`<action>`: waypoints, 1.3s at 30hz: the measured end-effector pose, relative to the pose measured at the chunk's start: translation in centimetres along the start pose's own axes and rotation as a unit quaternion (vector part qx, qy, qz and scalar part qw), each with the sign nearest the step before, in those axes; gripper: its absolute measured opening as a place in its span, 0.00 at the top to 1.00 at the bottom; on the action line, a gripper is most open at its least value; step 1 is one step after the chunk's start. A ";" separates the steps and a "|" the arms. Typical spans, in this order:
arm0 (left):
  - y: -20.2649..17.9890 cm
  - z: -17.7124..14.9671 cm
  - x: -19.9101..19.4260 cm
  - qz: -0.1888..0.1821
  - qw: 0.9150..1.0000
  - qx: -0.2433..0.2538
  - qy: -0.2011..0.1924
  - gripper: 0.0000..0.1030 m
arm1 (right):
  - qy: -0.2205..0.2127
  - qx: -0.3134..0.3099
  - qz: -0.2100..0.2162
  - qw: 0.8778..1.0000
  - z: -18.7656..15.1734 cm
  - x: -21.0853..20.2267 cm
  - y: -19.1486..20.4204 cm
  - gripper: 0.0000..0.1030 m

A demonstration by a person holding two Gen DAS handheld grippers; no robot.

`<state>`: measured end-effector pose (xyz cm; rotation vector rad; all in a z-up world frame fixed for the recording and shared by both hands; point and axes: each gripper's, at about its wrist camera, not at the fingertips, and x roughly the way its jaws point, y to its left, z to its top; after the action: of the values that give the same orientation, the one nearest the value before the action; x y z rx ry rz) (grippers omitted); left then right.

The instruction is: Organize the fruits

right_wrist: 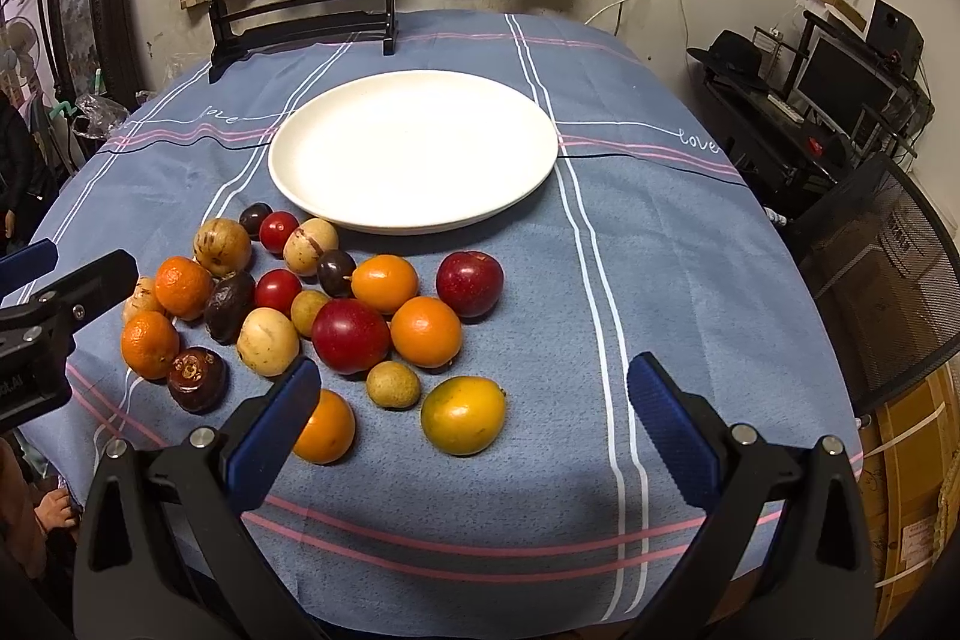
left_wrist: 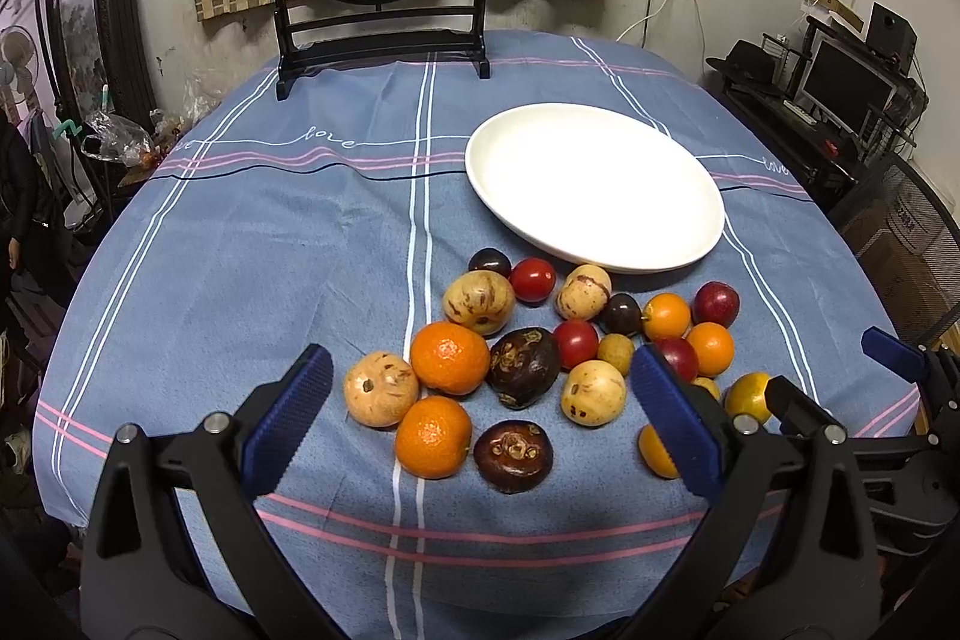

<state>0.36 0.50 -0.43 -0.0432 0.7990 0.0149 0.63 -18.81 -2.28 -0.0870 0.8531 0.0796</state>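
Left wrist view: the fruits (left_wrist: 540,358) are seen heaped on the table (left_wrist: 240,250) just before the bare plate (left_wrist: 594,187), both the left claw (left_wrist: 480,424) and right claw (right_wrist: 474,421) held apart and unladen, so a neighbour could be nudged into rolling off if one were pinched from the crowded pile

My own right finger (left_wrist: 675,421) covers most of one orange fruit (left_wrist: 655,451) and part of a red plum (left_wrist: 678,357) at the near right end of the fruit heap (left_wrist: 522,340), on the side away from the white plate (left_wrist: 594,187). From my other camera, a blue pad (right_wrist: 282,424) cuts off the left of the nearest orange (right_wrist: 327,427). Papers on the wall beyond the plate are too small to read.
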 end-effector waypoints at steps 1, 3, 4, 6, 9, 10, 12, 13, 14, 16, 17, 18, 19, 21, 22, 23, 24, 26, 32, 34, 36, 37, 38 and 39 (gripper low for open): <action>-0.1 0.0 0.0 0.000 1.000 0.000 0.001 0.02 | 0.000 0.000 0.000 1.000 0.0 0.0 0.0 0.01; -0.2 0.0 0.1 0.000 1.000 0.000 0.001 0.02 | 0.000 0.000 0.001 1.000 0.0 0.0 0.0 0.01; -0.2 -0.1 0.1 0.000 1.000 0.000 0.001 0.02 | 0.000 0.000 0.001 1.000 0.0 0.1 0.0 0.01; -0.2 -0.1 0.1 0.000 1.000 0.000 0.001 0.02 | 0.000 0.000 0.001 1.000 0.0 0.0 0.1 0.01; -0.2 -0.1 0.1 -0.001 1.000 -0.001 0.002 0.02 | 0.001 0.000 0.003 1.000 -0.1 0.1 0.1 0.01; -0.2 -0.1 0.1 -0.001 1.000 0.000 0.002 0.02 | 0.001 0.000 0.003 1.000 -0.1 0.0 0.1 0.01; -0.3 -0.1 0.1 -0.002 1.000 0.000 0.003 0.02 | 0.001 0.000 0.003 1.000 -0.1 0.1 0.1 0.01; -0.3 -0.1 0.1 -0.002 1.000 -0.001 0.003 0.02 | 0.001 0.001 0.003 1.000 -0.1 0.1 0.1 0.01; -0.3 -0.1 0.1 -0.003 1.000 -0.001 0.003 0.02 | 0.001 0.000 0.003 1.000 -0.1 0.1 0.1 0.01; -0.3 -0.1 0.1 -0.004 1.000 -0.002 0.004 0.02 | 0.002 0.001 0.003 1.000 -0.1 0.1 0.1 0.01; -0.3 -0.1 0.1 -0.004 1.000 -0.002 0.005 0.02 | 0.002 0.001 0.004 1.000 -0.1 0.1 0.2 0.01; -0.3 -0.1 0.1 -0.003 1.000 -0.002 0.005 0.02 | 0.002 0.001 0.004 1.000 -0.1 0.1 0.2 0.01; -0.3 -0.1 0.1 -0.004 1.000 -0.002 0.005 0.02 | 0.002 0.001 0.004 1.000 -0.1 0.1 0.2 0.01; -0.3 -0.1 0.1 -0.004 1.000 -0.003 0.005 0.02 | 0.002 0.001 0.004 1.000 -0.1 0.1 0.1 0.01; -0.3 -0.1 0.1 -0.004 1.000 -0.004 0.005 0.02 | 0.002 0.001 0.004 1.000 -0.1 0.1 0.1 0.01; -0.2 0.0 0.1 -0.004 1.000 -0.005 0.006 0.02 | 0.002 0.001 0.004 1.000 -0.1 0.1 0.1 0.01; -0.2 0.0 0.1 -0.004 1.000 -0.005 0.006 0.02 | 0.002 0.001 0.004 1.000 -0.1 0.1 0.1 0.01; -0.2 0.0 0.1 -0.004 1.000 -0.006 0.006 0.02 | 0.003 0.003 0.005 1.000 -0.2 0.1 0.2 0.01; 0.4 0.1 0.3 -0.006 1.000 -0.008 0.009 0.02 | 0.002 0.002 0.005 1.000 -0.2 0.0 0.1 0.01; 1.1 0.0 0.3 -0.001 1.000 -0.009 0.008 0.02 | 0.002 0.002 0.004 1.000 -0.3 0.0 0.0 0.01; 2.0 -0.2 0.6 0.006 1.000 -0.010 0.014 0.02 | 0.001 -0.007 0.014 1.000 -0.4 0.0 0.0 0.01; 2.3 -0.3 0.6 0.008 1.000 -0.011 0.016 0.02 | 0.000 -0.014 0.025 1.000 -0.6 -0.2 0.2 0.01; 2.9 -0.6 0.8 0.013 1.000 -0.015 0.021 0.02 | -0.004 -0.028 0.046 0.999 -1.1 -0.4 0.7 0.01; 3.4 -0.9 0.9 0.015 0.999 -0.018 0.024 0.02 | -0.005 -0.038 0.063 0.997 -1.5 -0.6 1.2 0.01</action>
<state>0.27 3.88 -1.78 -0.0655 0.8478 0.0560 -1.01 -17.83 -2.88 -0.1043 0.8451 0.2314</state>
